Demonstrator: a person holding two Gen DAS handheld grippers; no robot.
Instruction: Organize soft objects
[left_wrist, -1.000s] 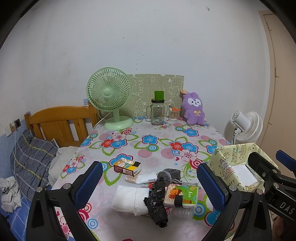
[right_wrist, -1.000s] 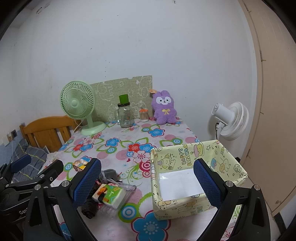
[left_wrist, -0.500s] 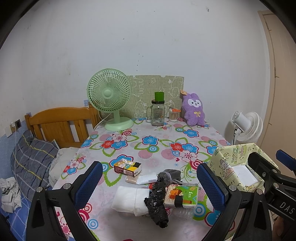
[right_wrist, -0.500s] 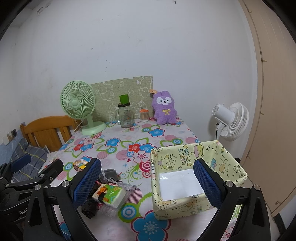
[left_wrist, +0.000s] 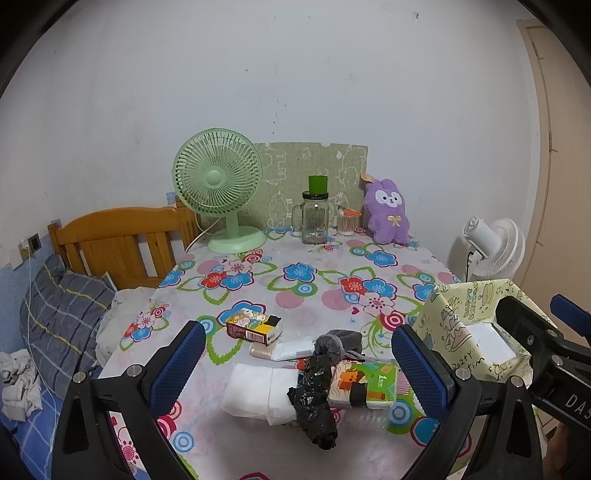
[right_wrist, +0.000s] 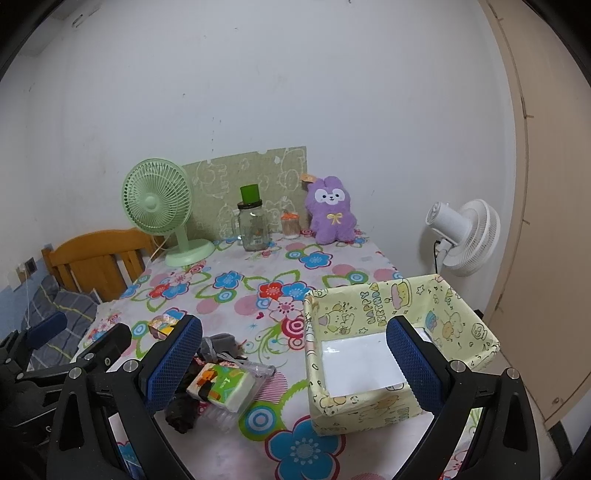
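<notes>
A pile of soft things lies near the table's front edge: a white folded cloth (left_wrist: 258, 393), a black plastic bag (left_wrist: 314, 398), a green tissue pack (left_wrist: 364, 384) (right_wrist: 221, 386), a grey sock (left_wrist: 338, 339) (right_wrist: 219, 343) and a white pack (left_wrist: 291, 349). A yellow fabric basket (right_wrist: 384, 314) (left_wrist: 454, 325) stands empty on the right. My left gripper (left_wrist: 295, 365) hovers open over the pile, holding nothing. My right gripper (right_wrist: 295, 363) is open between the pile and the basket. A purple plush rabbit (left_wrist: 388, 218) (right_wrist: 332, 212) sits at the back.
A green desk fan (left_wrist: 219, 188), a glass jar with a green lid (left_wrist: 316, 216) and a small jar (left_wrist: 347, 221) stand at the back. A small colourful box (left_wrist: 253, 325) lies left of the pile. A white floor fan (right_wrist: 463, 236) and a wooden bed frame (left_wrist: 118, 240) flank the table.
Both views have shifted very slightly; the objects on the table and both open grippers stay as they were.
</notes>
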